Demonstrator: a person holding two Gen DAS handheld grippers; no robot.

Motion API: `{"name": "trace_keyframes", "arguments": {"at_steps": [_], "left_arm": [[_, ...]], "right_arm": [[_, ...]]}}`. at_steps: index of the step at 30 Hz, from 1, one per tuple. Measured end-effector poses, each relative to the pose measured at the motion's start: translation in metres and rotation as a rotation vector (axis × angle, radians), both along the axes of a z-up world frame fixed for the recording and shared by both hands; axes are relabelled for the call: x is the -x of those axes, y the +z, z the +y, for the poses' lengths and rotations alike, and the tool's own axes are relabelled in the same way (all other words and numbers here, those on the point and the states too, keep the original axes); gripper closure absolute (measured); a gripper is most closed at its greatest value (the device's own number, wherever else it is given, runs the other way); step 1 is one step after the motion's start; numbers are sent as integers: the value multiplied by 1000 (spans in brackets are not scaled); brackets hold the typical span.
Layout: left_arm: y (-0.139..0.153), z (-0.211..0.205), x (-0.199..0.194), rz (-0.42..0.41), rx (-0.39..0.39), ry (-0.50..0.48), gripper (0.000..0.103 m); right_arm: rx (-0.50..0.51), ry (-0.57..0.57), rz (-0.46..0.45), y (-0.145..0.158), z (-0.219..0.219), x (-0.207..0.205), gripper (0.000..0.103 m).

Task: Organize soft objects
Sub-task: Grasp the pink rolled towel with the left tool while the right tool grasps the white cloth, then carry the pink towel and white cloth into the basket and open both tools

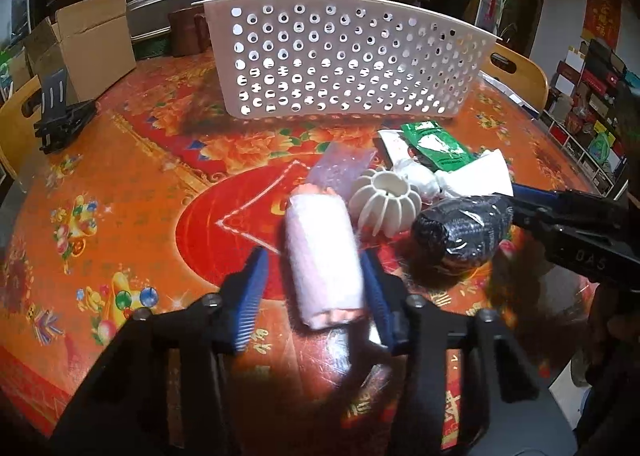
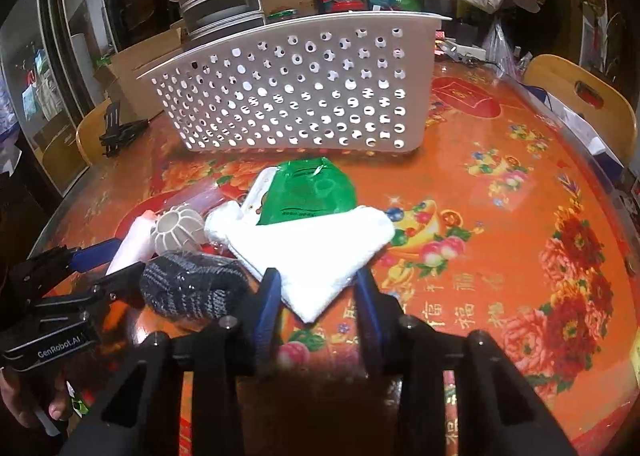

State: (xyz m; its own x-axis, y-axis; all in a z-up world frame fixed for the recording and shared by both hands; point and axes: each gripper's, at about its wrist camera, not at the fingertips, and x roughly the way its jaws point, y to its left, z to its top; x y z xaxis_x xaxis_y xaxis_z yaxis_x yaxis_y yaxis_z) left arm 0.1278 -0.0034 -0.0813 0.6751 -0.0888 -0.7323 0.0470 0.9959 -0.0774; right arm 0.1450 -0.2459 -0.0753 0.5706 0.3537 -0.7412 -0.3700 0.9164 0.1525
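Observation:
A pink rolled towel lies on the table between the blue pads of my left gripper; the jaws are open, the right pad touching it and a gap at the left pad. My right gripper is open around a corner of a white folded cloth. A dark knitted roll in plastic wrap, a white ribbed ball and a green packet lie in the same pile. A white perforated basket stands behind them.
The round table has a red and orange flowered cover. A black folded stand sits at its left edge. Cardboard boxes, drawers and bags crowd the back. Wooden chair backs rise at the table's edges.

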Motion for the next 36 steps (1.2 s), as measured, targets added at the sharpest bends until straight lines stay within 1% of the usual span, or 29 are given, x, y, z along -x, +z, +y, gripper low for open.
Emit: {"name": "trace_keyframes", "arguments": {"at_steps": [1,3,5,8,21,36], "left_arm": [[0,0,1,0,2,-3,69],[1,0,2,0,9,-5,74],[1,0,4,-2,2,-2,74],[2,0,7,-5,-2,3,74],[18,6,19,-48,-5,22,74],[44,5,30,-110,-40,25,74]], "right_arm": [[0,0,0,0,0,0,69],[-15,1,0,0,-2,1,72],[-31,2,-3,0,-4,3,75],[-49,1,-14,3,-8,6,76],[-75,-11,-76,23,-20,18,77],[-81,-23,-112,39,-28,21,77]]}}
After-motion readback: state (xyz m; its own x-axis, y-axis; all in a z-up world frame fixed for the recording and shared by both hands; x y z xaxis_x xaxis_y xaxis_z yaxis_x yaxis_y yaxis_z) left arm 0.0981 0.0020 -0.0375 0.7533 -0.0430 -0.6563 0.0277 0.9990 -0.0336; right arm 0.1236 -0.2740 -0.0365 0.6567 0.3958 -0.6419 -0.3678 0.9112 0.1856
